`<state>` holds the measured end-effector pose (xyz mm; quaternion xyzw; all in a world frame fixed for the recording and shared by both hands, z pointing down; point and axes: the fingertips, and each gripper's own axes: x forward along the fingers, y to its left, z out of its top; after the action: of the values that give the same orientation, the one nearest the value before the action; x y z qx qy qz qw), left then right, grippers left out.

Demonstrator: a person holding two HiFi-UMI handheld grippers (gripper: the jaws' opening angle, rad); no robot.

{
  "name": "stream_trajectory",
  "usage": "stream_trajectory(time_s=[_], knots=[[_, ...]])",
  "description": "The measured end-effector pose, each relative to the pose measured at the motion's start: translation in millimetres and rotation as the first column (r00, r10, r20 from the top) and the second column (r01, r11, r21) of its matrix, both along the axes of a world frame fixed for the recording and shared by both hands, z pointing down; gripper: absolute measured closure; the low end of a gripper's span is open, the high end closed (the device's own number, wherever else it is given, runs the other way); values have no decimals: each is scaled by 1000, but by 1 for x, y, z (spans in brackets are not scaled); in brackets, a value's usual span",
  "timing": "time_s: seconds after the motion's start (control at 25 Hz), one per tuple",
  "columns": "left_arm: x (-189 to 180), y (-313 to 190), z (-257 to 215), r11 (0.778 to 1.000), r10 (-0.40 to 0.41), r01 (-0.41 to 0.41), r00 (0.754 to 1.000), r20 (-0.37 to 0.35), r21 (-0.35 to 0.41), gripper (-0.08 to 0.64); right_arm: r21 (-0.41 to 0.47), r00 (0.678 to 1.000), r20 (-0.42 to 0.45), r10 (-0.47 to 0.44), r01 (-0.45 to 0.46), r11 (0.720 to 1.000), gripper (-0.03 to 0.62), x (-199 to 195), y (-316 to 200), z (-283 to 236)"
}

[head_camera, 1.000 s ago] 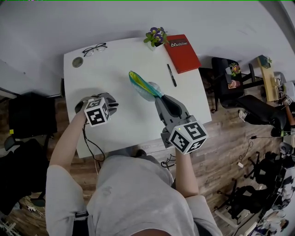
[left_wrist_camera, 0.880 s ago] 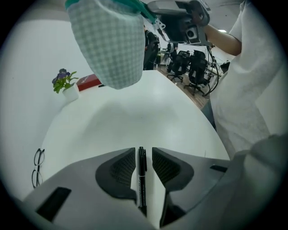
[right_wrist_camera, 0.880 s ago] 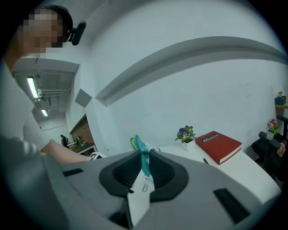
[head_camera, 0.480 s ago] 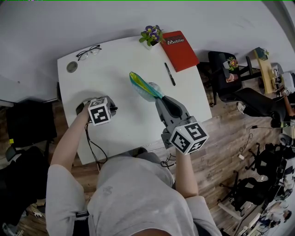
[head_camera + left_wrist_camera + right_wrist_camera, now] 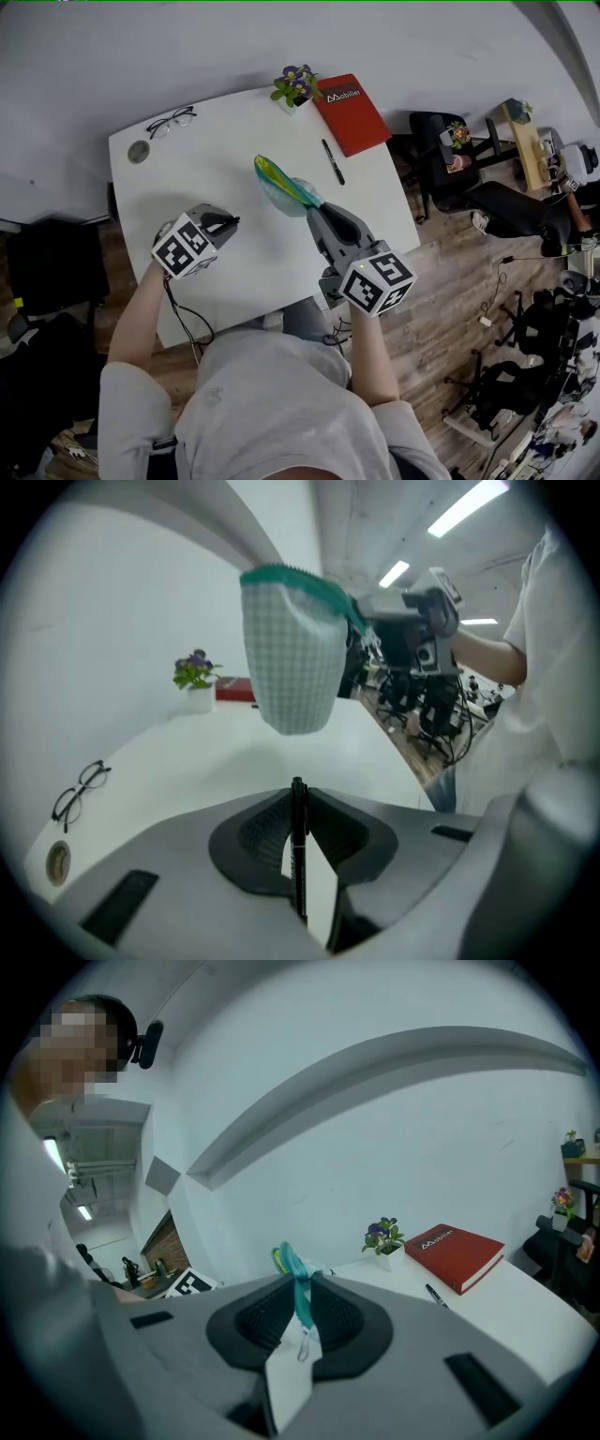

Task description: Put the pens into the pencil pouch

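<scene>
The fingers (image 5: pixel 258 832) of the left gripper (image 5: pixel 298 803) are pressed together on a thin black pen (image 5: pixel 298 855) above the table (image 5: pixel 234 272), well apart from the red book (image 5: pixel 350 113). The right gripper (image 5: pixel 302 1299) is clamped on the teal edge of the pencil pouch (image 5: pixel 281 183), which is held off the table, nearer to the book. A second pen (image 5: pixel 332 161) lies just beside the book, whose white print seems to read "Mobilier".

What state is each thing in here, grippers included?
left gripper, shut on the black pen
right gripper, shut on the pencil pouch
pencil pouch, hanging clear of the table
black pen, upright between the jaws
second pen, lying loose on the table
red book, closed
glasses, unfolded
</scene>
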<state>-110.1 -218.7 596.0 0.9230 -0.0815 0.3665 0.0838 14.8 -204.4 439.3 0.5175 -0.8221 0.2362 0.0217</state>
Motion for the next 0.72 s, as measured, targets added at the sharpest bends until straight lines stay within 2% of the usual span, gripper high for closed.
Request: stream_trajectory(time_s=[0.08,0.2,0.36,0.48,0.6,0.72], knots=[[3,-10,-32,994,-92,98,990,-111,51,488,5,1000,4,-18,18,1000,525,1,-2,-3],[5,-22,-86,963,-204,244,936,-286,113,488,12,998,5,-56,56,998,525,3,-5,-8],[5,-32,-158,896,-300,417,820,-487,150,488,26,993,16,-116,116,993,525,6,-12,-16],[4,-39,-207,842,-333,519,715,-615,147,488,36,987,22,-157,156,987,525,8,-18,-21],[4,-43,-248,796,-344,592,613,-711,125,488,45,981,23,-191,190,981,525,12,-22,-25],[8,-44,-280,757,-327,642,534,-779,122,488,55,975,28,-220,218,974,525,16,-26,-29]])
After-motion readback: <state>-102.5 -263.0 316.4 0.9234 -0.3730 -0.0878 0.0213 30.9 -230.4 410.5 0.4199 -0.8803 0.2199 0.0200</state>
